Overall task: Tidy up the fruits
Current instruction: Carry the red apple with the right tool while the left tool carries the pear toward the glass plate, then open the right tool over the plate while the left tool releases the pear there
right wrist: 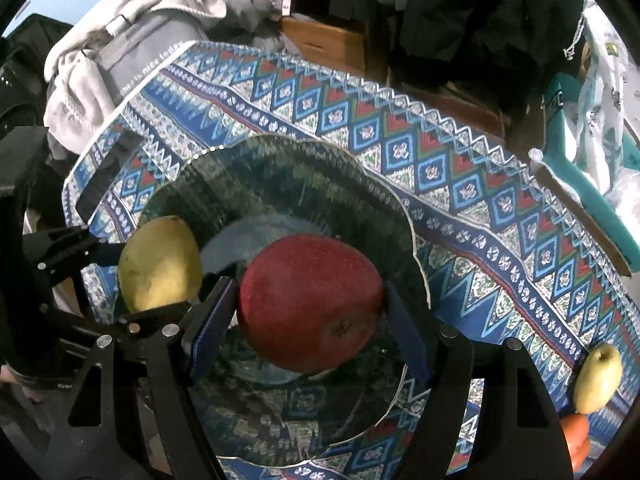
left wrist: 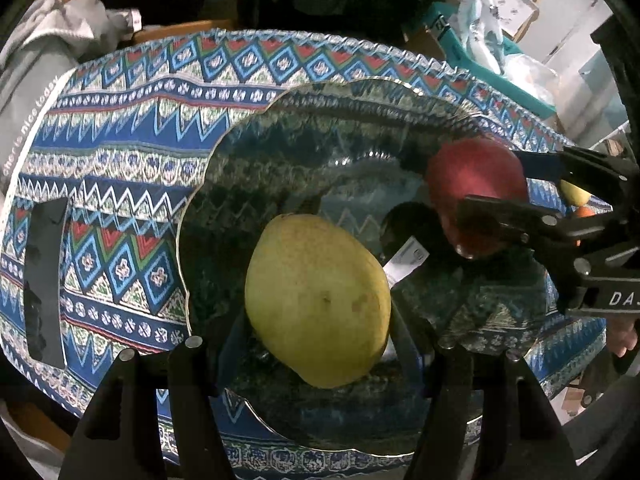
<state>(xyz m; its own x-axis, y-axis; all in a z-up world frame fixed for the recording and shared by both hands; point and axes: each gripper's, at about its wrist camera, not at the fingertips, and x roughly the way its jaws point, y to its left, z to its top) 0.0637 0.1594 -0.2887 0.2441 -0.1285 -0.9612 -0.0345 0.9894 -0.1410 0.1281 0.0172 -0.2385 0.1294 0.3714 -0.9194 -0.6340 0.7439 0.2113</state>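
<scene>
A yellow-green pear [left wrist: 316, 300] sits between the pads of my left gripper [left wrist: 320, 320], which is shut on it, just above a clear glass plate [left wrist: 320, 140] with a scalloped rim. My right gripper [right wrist: 310, 312] is shut on a red apple [right wrist: 308, 300], its blue pads pressing both sides, over the same plate [right wrist: 280, 168]. Each wrist view shows the other hand: the right gripper [left wrist: 500, 188] with the apple [left wrist: 472, 184] at the right, and the left gripper [right wrist: 152, 276] with the pear [right wrist: 160, 264] at the left. Both point steeply down.
The plate rests on a blue patterned tablecloth [left wrist: 120, 140]. A small yellow-green fruit [right wrist: 598, 378] and an orange fruit [right wrist: 576, 436] lie on the cloth to the right. A dark flat rectangle [left wrist: 44, 280] lies at the left. Clothes and boxes crowd the far side.
</scene>
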